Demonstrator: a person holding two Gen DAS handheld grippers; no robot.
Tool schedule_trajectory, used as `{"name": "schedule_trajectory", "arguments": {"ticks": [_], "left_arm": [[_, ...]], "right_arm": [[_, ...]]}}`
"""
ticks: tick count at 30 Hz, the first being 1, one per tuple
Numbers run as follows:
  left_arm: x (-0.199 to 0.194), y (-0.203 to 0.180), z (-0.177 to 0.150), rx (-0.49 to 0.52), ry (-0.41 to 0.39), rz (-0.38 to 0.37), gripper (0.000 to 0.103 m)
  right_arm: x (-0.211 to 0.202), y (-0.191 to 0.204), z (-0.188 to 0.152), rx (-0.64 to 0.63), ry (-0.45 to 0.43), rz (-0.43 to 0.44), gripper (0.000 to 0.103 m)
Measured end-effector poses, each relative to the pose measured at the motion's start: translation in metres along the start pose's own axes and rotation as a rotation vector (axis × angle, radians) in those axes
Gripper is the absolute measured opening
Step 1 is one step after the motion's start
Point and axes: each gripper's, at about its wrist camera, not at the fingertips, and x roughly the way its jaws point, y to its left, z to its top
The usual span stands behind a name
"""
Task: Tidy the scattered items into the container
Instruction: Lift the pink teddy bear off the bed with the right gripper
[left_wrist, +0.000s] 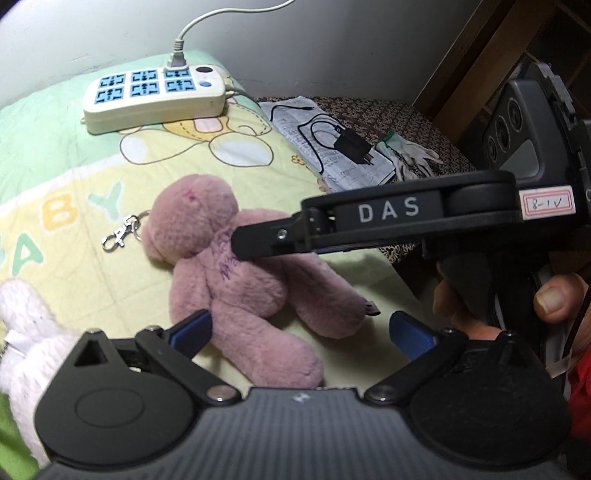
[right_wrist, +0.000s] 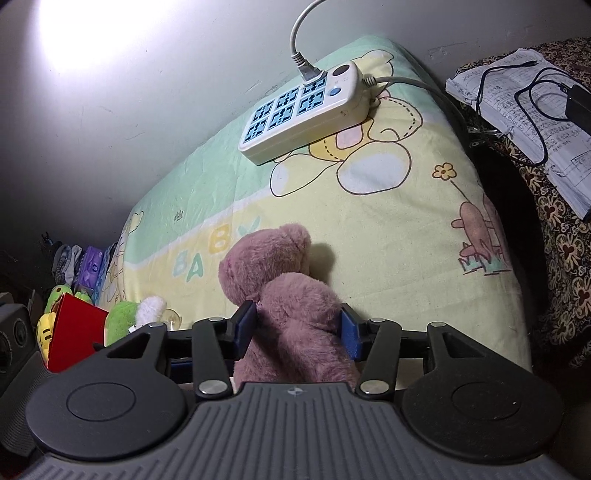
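Observation:
A pink plush bear (left_wrist: 236, 266) with a metal key clip (left_wrist: 118, 232) lies on a baby-print quilt (left_wrist: 74, 166). My right gripper (right_wrist: 297, 328) is shut on the bear's body (right_wrist: 291, 314); in the left wrist view it reaches in from the right, its finger (left_wrist: 269, 240) on the bear's chest. My left gripper (left_wrist: 301, 332) is open and empty, with one bear leg between its blue pads (left_wrist: 192, 332). A white plush toy (left_wrist: 26, 332) lies at the left. A red container (right_wrist: 74, 332) with plush toys around it shows at the far left of the right wrist view.
A white power strip (left_wrist: 155, 96) with a plugged cable sits on the quilt near the wall. Papers with a black charger (left_wrist: 354, 146) and white gloves (left_wrist: 410, 155) lie on a patterned surface to the right. A wooden frame (left_wrist: 480, 55) stands behind.

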Motion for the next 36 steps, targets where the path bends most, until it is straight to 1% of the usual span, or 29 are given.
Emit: {"name": "schedule_trajectory", "arguments": {"ticks": [3, 5, 6, 8, 13, 16, 18, 23, 25, 27, 29, 31, 32, 33, 34, 36], "left_arm": [[0.006, 0.006, -0.001, -0.023, 0.007, 0.009, 0.102], [0.005, 0.008, -0.002, -0.031, 0.011, 0.001, 0.102], [0.005, 0.009, -0.001, -0.035, 0.011, -0.005, 0.102], [0.004, 0.01, -0.001, -0.04, 0.011, -0.018, 0.102], [0.003, 0.013, 0.0, -0.065, 0.016, -0.06, 0.101], [0.003, 0.013, 0.0, -0.093, 0.031, -0.1, 0.099], [0.003, 0.01, -0.003, -0.092, 0.04, -0.113, 0.098], [0.0, -0.009, -0.02, -0.038, 0.063, -0.134, 0.098], [-0.004, -0.016, -0.029, -0.015, 0.076, -0.147, 0.094], [-0.006, -0.018, -0.036, -0.017, 0.091, -0.165, 0.087], [-0.011, -0.019, -0.043, -0.02, 0.098, -0.174, 0.084], [-0.018, -0.018, -0.051, -0.028, 0.095, -0.181, 0.085], [-0.022, -0.018, -0.056, -0.026, 0.091, -0.169, 0.09], [-0.024, -0.017, -0.062, -0.024, 0.088, -0.151, 0.097], [-0.026, -0.017, -0.067, -0.026, 0.088, -0.145, 0.098], [-0.027, -0.014, -0.08, -0.048, 0.113, -0.162, 0.098]], "right_arm": [[0.007, 0.0, -0.001, 0.012, 0.035, 0.031, 0.052], [0.008, -0.003, -0.003, 0.036, 0.048, 0.052, 0.051], [0.008, -0.005, -0.004, 0.049, 0.05, 0.06, 0.05], [0.005, -0.011, -0.006, 0.092, 0.051, 0.09, 0.045], [-0.008, -0.025, -0.017, 0.205, 0.035, 0.137, 0.04], [-0.021, -0.032, -0.029, 0.253, 0.025, 0.15, 0.039], [-0.029, -0.037, -0.041, 0.298, 0.021, 0.166, 0.037], [-0.05, -0.046, -0.073, 0.388, 0.009, 0.206, 0.036], [-0.058, -0.047, -0.086, 0.41, 0.002, 0.203, 0.036], [-0.065, -0.046, -0.098, 0.43, -0.003, 0.204, 0.035], [-0.07, -0.044, -0.109, 0.442, -0.006, 0.208, 0.035], [-0.076, -0.04, -0.119, 0.449, -0.012, 0.219, 0.035], [-0.079, -0.038, -0.124, 0.452, -0.017, 0.226, 0.034], [-0.081, -0.037, -0.128, 0.454, -0.022, 0.231, 0.034], [-0.084, -0.035, -0.132, 0.455, -0.027, 0.227, 0.034], [-0.088, -0.034, -0.139, 0.455, -0.033, 0.216, 0.034]]}}
